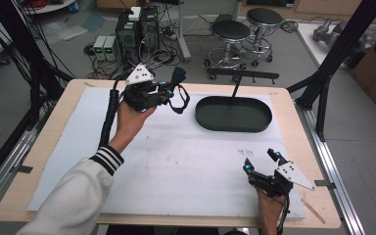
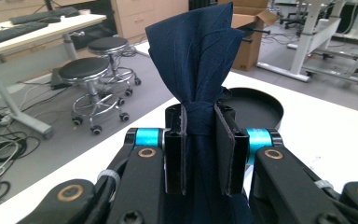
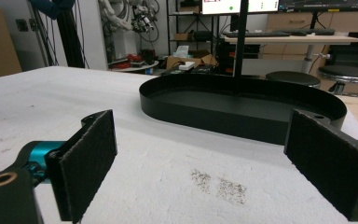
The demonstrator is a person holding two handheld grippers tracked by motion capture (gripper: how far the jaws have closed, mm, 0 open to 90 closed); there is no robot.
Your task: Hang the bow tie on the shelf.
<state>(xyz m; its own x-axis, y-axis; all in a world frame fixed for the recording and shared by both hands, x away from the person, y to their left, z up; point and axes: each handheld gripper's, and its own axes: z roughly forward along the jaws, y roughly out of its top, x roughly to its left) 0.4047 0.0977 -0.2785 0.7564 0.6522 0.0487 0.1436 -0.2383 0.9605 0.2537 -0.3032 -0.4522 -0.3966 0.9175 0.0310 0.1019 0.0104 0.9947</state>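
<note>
The lower part of the dark blue cloth (image 2: 200,60) is hidden between the jaws of the left gripper (image 2: 200,149), which are closed on it at a bunched waist; its lower end is cut off at the bottom edge of the left gripper view. In the high view the cloth is seen left of centre in the upper half, hanging as a loop beyond the left gripper, just left of the one black oval tray (image 1: 233,113). The right gripper (image 1: 262,162), at lower right, is held with jaws wide apart and nothing between them. Two stools (image 1: 230,30) are counted at the top, partly cut off.
</note>
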